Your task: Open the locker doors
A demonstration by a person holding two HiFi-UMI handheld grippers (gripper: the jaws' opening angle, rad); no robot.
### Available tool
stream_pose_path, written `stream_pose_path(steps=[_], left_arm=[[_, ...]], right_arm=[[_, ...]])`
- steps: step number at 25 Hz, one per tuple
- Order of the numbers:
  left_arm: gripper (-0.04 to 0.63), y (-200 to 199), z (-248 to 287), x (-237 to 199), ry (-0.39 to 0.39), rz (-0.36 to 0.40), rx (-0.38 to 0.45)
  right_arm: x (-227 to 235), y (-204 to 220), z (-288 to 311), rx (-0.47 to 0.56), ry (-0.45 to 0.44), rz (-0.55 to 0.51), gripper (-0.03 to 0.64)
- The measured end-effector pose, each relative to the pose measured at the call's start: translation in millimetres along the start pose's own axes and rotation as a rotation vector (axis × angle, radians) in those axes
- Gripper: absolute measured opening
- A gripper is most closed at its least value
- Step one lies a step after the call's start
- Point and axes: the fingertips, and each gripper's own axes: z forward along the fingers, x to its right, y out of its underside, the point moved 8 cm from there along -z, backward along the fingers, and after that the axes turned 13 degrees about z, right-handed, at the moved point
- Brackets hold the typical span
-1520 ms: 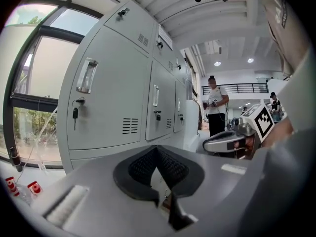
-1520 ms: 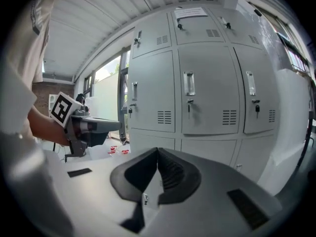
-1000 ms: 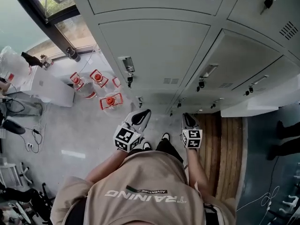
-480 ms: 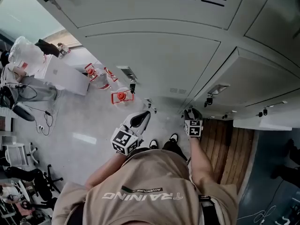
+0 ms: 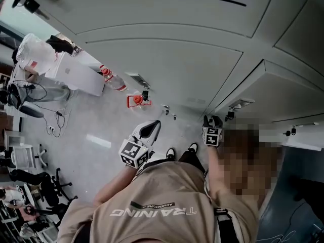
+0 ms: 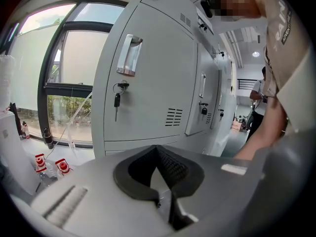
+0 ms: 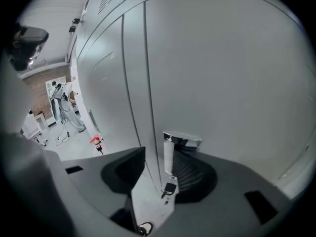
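The right gripper [image 7: 158,168] is holding its jaws wide apart, having just been opening them. A chrome handle [image 7: 180,141] on a grey locker door [image 7: 227,73] is standing between them, closer to the right jaw. Whether a pad is touching it cannot be told. A small key [image 7: 170,187] is hanging just below that handle, nearer the camera. The left gripper [image 6: 157,149] is keeping its jaw tips together and gripping nothing. It is hovering apart from the lockers and facing a second locker door [image 6: 153,83], which is carrying a pull handle [image 6: 129,56] and a dangling key [image 6: 116,101] near its upper left. Farther left a window [image 6: 64,63] is showing, with red-capped bottles [image 6: 48,163] standing on the floor below it.
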Motion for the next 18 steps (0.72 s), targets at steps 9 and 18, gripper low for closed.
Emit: stream_pose_path(steps=[9, 18], left_arm=[[0.006, 4, -6, -4, 0.006, -0.007, 0.007], [0.006, 1, 4, 7, 0.122, 0.005, 0.047]], right_arm=[[-10, 26, -34, -0.015, 0.007, 0.042, 0.149], [10, 97, -128, -0.026, 0.141, 0.171, 0.149]])
